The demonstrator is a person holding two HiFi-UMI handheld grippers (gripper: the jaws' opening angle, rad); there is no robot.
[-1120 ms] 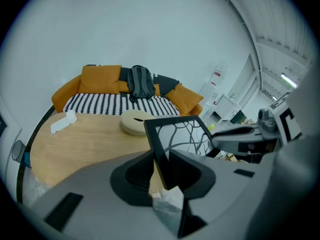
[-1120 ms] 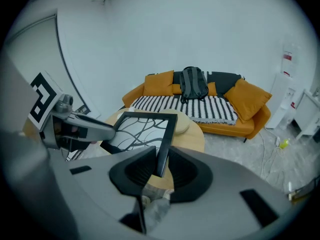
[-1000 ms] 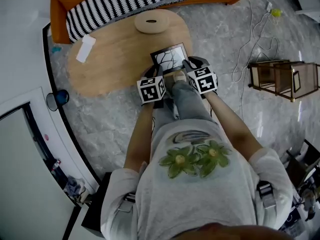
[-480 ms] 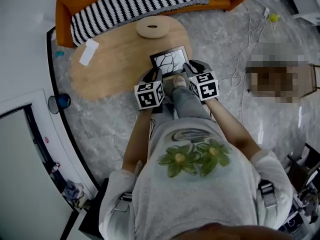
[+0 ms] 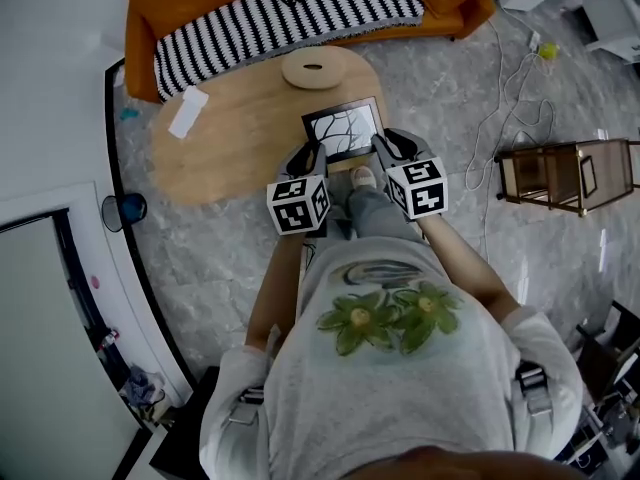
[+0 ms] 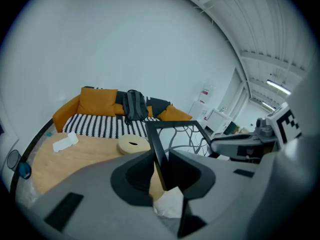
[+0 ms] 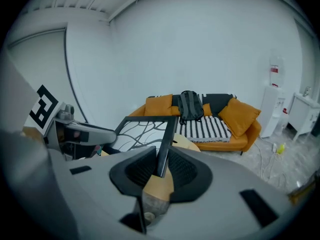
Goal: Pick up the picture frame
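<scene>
Left hand-held gripper (image 5: 308, 156) and right hand-held gripper (image 5: 386, 146) clamp a thin black rectangular frame (image 5: 342, 128) by its sides. It seems clear of the oval wooden counter (image 5: 225, 133).

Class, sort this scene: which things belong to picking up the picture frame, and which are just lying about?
In the job: picture frame, left gripper and right gripper, each shut on one side of it.
Lying about: round wooden disc, white packet, backpack, wooden rack.
</scene>
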